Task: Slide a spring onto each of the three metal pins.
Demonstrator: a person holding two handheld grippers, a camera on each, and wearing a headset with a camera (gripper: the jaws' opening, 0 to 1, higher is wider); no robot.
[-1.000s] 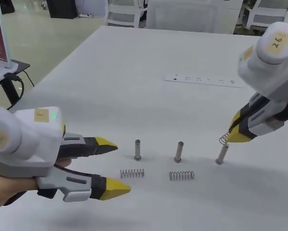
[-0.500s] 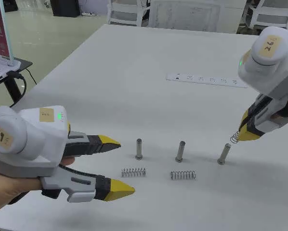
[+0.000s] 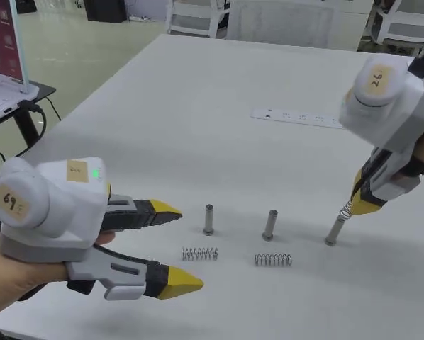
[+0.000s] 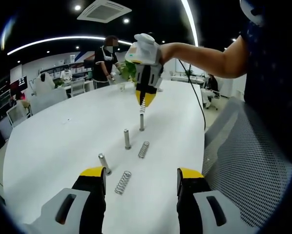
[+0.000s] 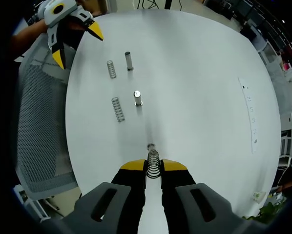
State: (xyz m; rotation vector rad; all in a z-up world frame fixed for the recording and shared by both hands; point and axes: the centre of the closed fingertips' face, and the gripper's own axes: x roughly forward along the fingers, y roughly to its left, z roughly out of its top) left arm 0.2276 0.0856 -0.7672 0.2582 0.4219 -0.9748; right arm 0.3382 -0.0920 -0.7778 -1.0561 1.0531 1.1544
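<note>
Three short metal pins stand upright in a row on the white table: left pin (image 3: 209, 219), middle pin (image 3: 271, 224), right pin (image 3: 335, 230). My right gripper (image 3: 368, 207) is shut on a spring (image 5: 153, 164), whose lower end sits at the top of the right pin (image 5: 150, 146). Two more springs lie flat in front of the pins: one (image 3: 200, 253) by the left pin, one (image 3: 273, 260) by the middle pin. My left gripper (image 3: 175, 248) stands open left of the pins with nothing between its yellow tips. The left gripper view looks along the pin row (image 4: 127, 139) at the right gripper (image 4: 145, 99).
A white power strip (image 3: 297, 117) lies flat further back on the table. A laptop (image 3: 3, 64) stands on a side stand at the left. White chairs (image 3: 198, 18) line the far end. A mesh chair (image 5: 38, 122) is at the near table edge.
My right gripper has moved a little down and toward the right pin with the spring, bringing the spring's end onto the pin top. The left gripper has stayed open in place.
</note>
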